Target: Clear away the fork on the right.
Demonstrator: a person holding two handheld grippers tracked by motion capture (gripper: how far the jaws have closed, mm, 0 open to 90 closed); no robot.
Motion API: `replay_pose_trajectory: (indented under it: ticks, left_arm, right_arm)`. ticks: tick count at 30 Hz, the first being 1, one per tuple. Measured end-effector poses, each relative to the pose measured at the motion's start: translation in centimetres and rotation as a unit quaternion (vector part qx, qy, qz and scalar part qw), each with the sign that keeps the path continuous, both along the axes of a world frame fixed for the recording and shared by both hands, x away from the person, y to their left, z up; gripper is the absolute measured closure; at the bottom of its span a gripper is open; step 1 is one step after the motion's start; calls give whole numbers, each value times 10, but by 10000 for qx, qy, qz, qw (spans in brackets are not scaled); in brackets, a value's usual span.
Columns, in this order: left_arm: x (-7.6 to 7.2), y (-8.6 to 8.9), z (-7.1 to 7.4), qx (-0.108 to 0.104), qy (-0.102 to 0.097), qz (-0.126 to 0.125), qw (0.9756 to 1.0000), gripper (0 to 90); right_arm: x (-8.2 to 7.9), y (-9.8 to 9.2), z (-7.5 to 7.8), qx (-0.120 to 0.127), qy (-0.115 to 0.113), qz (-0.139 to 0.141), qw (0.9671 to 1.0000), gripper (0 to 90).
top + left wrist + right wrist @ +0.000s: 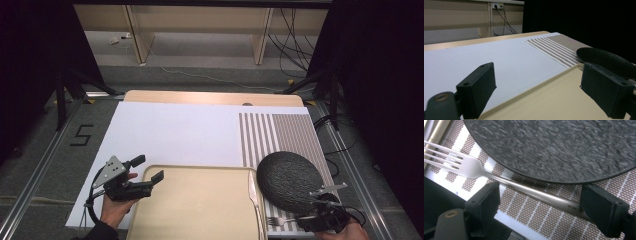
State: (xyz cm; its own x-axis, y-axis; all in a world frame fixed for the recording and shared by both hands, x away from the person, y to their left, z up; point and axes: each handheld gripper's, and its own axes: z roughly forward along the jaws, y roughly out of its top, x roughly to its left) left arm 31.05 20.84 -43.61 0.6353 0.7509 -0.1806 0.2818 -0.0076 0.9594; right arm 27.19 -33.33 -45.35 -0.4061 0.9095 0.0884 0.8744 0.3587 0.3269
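A beige tray (200, 210) lies at the table's near edge. My left gripper (147, 168) is open at its upper left corner, one jaw over the tray (554, 100) and the other over the white sheet (499, 60); the left gripper (539, 90) holds nothing. A table knife (253, 192) lies along the tray's right rim. A dark textured plate (290, 180) sits on a striped placemat (280, 132). A steel fork (474, 167) lies beside the plate (554, 147), its handle between the open jaws of my right gripper (541, 207), which sits low at the fork (280, 220).
A white sheet (175, 135) covers most of the wooden table (210, 97). Dark stands and cables flank the table on the floor. The placemat (556, 47) reaches toward the far right corner.
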Motion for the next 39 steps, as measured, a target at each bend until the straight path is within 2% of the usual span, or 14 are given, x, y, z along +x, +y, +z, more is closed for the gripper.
replay_pose_trajectory:
  ticks: [1, 2, 8, 10, 11, 12, 14, 15, 18, 20, 23, 26, 33, 39]
  left_arm:
    - [0, 0, 0, 2, -1, 1, 10000, 121]
    - [0, 0, 0, -11, -7, -10, 10000, 121]
    - [0, 0, 0, -2, 10, -2, 10000, 121]
    - [0, 0, 0, -5, 6, -9, 10000, 121]
    - [0, 0, 0, -2, -3, -16, 10000, 120]
    - [0, 0, 0, -1, -5, -14, 10000, 121]
    - [0, 0, 0, 0, 1, -5, 10000, 121]
    - [0, 0, 0, 0, 0, -3, 10000, 121]
    - [0, 1, 0, 0, -11, -4, 10000, 121]
    - [0, 1, 0, -2, -11, -5, 10000, 120]
    - [0, 1, 0, 2, -3, -8, 10000, 121]
    - [0, 1, 0, -4, -10, -5, 10000, 121]
    - [0, 1, 0, -2, -3, -8, 10000, 121]
    - [0, 1, 0, -2, -4, -6, 10000, 120]
  right_arm:
    - [2, -1, -2, -25, -147, 169, 9997, 178]
    - [1, 1, -1, -16, -9, 19, 10000, 177]
    - [4, -2, -3, -66, -164, 161, 9997, 182]
    - [4, -1, -4, -75, -43, -27, 10000, 186]
    - [6, -2, -7, -95, -168, 109, 9998, 184]
    - [5, 0, -4, -85, 11, -12, 10000, 184]
    - [5, 0, -5, -103, -24, 77, 9999, 185]
    - [3, 2, -3, -106, 125, -31, 9999, 185]
    - [4, -1, -4, -199, 7, 243, 9995, 197]
    - [1, 2, -3, -169, 145, 144, 9996, 221]
    - [-2, 7, -1, -291, 228, 292, 9989, 257]
    - [-3, 10, -2, -508, 108, 608, 9968, 314]
    - [-7, 20, 1, -873, 200, 834, 9925, 477]
    - [-6, 23, 2, -953, 219, 1131, 9888, 567]
